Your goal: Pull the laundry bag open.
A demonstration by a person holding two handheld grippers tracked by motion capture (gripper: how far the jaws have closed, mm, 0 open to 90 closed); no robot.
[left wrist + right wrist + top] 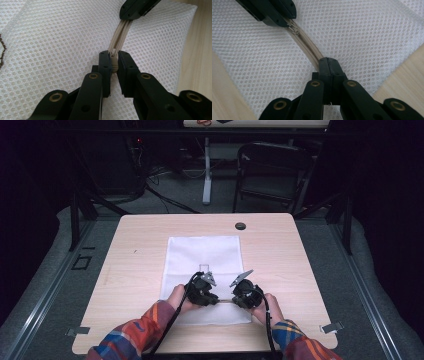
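The wooden table [135, 265] carried everything, and on it, running from the centre toward six o'clock, lay the white mesh bag [202, 255], spread flat so its near edge sat within easy reach of my hands. A small dark disc [240, 226] sat on the table's far edge at about one o'clock from the bag, well apart from the work.

Along the bag's near edge ran the beige zipper [305, 48], and I held it stretched between my two tools. My left gripper [114, 62] had its jaws nearly closed on the zipper's slider end, the pads pressing the beige tape from both sides; I judged that grip was there to work the slider along. My right gripper [329, 65] was clamped fully tight on the zipper tape itself, which ran from it toward eleven o'clock up to the other tool. I kept that end pinned, I think, so the tape stayed taut and the soft mesh would not bunch up when the slider travelled.

From above, both grippers sat close together at six o'clock on the bag, facing each other.
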